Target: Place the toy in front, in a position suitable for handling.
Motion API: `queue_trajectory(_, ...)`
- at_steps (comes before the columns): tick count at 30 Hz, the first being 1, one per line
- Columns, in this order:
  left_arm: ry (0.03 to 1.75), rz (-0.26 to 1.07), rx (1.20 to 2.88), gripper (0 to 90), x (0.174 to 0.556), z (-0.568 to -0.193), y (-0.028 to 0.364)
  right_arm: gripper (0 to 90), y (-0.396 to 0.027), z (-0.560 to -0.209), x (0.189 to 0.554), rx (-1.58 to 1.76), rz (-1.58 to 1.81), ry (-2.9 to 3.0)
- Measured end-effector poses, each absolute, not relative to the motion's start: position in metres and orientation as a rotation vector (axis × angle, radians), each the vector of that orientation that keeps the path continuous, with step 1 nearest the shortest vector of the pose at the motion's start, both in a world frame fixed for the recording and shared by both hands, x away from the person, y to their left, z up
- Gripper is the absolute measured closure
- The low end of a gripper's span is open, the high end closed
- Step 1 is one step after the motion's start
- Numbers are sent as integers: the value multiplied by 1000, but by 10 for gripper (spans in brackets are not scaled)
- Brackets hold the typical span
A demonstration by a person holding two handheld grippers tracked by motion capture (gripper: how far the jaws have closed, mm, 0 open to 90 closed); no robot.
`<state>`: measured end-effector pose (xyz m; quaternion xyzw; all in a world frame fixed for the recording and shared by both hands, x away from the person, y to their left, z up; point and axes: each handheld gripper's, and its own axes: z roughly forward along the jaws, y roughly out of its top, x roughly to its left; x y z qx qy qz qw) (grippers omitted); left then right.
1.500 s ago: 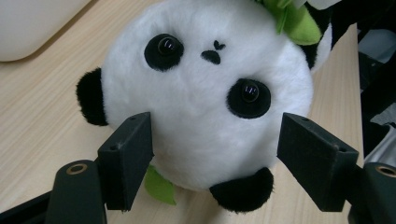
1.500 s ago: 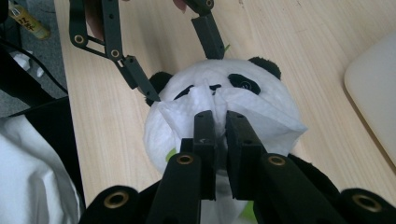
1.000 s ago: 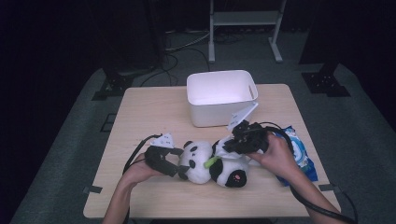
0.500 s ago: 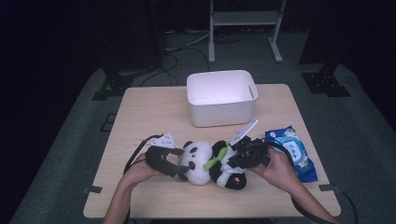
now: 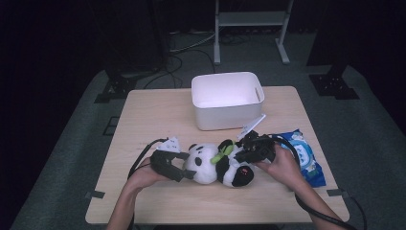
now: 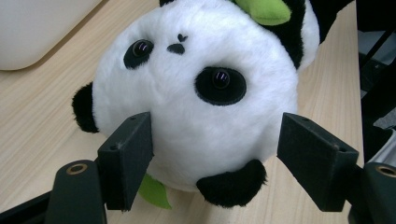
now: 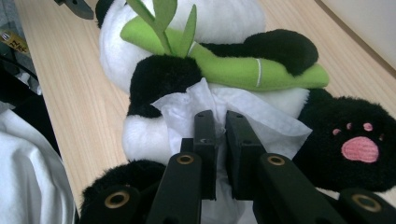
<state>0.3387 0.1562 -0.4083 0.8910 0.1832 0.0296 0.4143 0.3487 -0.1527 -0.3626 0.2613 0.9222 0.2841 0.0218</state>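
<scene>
A black and white plush panda (image 5: pixel 215 165) holding a green bamboo stalk (image 7: pixel 243 70) lies on its back near the front of the wooden table (image 5: pixel 153 115). My left gripper (image 5: pixel 186 166) comes in from the left, and its jaws (image 6: pixel 215 158) clasp the panda's white head (image 6: pixel 196 93) from both sides. My right gripper (image 5: pixel 244 153) is over the panda's body. It (image 7: pixel 220 121) is shut on a crumpled white wipe (image 7: pixel 271 121), which lies against the panda's belly just under the bamboo.
A white rectangular bin (image 5: pixel 227 98) stands at the back middle of the table. A blue pack of wipes (image 5: pixel 304 158) lies right of the panda, beside my right hand. Dark floor and stands surround the table.
My right gripper, with the wipe in it, has come down onto the panda's body. The left gripper and the panda's head have stayed where they were.
</scene>
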Motion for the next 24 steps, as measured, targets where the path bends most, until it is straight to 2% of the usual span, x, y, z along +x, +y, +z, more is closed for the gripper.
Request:
queue_trajectory(17,461,65,2242,256,340,-409,158,826,-168,-340,315,748,932,2814)
queue_trajectory(24,477,57,2242,256,341,-410,162,826,-126,-322,312,583,961,2850)
